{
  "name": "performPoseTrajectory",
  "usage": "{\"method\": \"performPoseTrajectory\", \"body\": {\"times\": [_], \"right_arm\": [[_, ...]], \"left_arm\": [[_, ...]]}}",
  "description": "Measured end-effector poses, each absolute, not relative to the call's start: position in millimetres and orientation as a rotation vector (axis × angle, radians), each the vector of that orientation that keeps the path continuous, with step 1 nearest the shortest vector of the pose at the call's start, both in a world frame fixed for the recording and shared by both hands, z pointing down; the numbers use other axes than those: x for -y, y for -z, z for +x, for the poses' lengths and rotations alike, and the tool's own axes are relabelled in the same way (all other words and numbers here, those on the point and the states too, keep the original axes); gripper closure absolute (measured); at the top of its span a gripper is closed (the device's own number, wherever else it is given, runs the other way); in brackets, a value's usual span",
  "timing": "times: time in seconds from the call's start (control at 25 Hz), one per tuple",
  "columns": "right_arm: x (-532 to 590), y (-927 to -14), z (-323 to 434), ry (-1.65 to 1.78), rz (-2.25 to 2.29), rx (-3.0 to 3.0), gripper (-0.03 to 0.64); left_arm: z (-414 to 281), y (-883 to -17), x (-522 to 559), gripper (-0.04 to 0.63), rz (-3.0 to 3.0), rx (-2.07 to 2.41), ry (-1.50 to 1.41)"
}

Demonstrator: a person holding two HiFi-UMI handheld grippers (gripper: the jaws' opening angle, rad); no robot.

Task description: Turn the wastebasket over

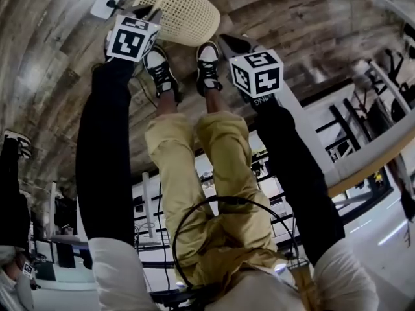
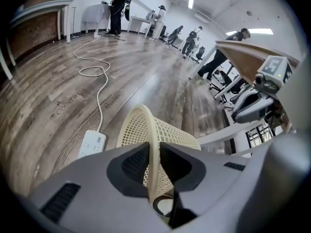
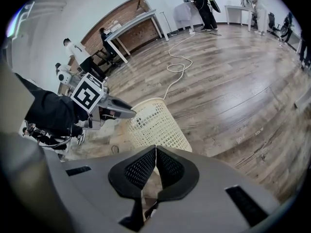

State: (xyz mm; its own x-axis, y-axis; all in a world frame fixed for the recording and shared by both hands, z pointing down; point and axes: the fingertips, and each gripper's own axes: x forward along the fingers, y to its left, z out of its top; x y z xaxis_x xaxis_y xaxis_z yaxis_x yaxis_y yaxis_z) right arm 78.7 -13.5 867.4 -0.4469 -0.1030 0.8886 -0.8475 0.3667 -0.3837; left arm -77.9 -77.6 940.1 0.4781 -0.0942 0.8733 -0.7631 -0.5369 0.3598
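Observation:
The wastebasket [image 1: 187, 10] is a cream plastic lattice bin, tipped over on the wooden floor just beyond the person's shoes. My left gripper [image 2: 154, 147] is shut on the rim of the wastebasket [image 2: 160, 135], and the thin rim runs up between its two dark pads. In the head view the left gripper [image 1: 144, 11] sits at the bin's left edge. My right gripper [image 3: 155, 152] is shut with its pads touching and nothing between them. It hovers short of the wastebasket [image 3: 155, 125], and in the head view the right gripper [image 1: 232, 42] is to the bin's right.
A white power strip [image 2: 92, 143] lies on the floor left of the bin, with its cable [image 2: 99, 81] looping away. The person's two shoes [image 1: 162, 70] stand close to the bin. Desks [image 3: 131, 25] and several people stand further back in the room.

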Motion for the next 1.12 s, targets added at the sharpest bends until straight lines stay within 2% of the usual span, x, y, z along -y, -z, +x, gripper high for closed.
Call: {"method": "performPoseTrajectory", "body": {"times": [0.36, 0.48, 0.88, 0.92, 1.0, 1.12], "right_arm": [[40.3, -861.3, 71.1, -1.141, 0.851, 1.83, 0.595], [46.1, -855.5, 66.7, -1.139, 0.852, 1.837, 0.595], [59.5, -796.8, 58.1, -1.114, 0.867, 1.877, 0.594], [61.8, -782.3, 56.6, -1.108, 0.873, 1.89, 0.595], [68.4, -747.4, 52.6, -1.092, 0.89, 1.925, 0.595], [79.1, -683.7, 44.9, -1.063, 0.92, 1.986, 0.595]], "left_arm": [[-77.8, -950.1, 100.8, 0.527, 1.89, 0.73, -1.085], [-84.5, -947.0, 99.6, 0.463, 1.878, 0.726, -1.129], [-101.5, -872.2, 99.0, 0.449, 1.919, 0.792, -1.148], [-99.8, -853.4, 97.0, 0.452, 1.944, 0.793, -1.146], [-92.5, -805.3, 94.8, 0.595, 2.019, 0.797, -1.114], [-75.9, -714.0, 91.1, 0.595, 2.124, 0.796, -1.002]]}}
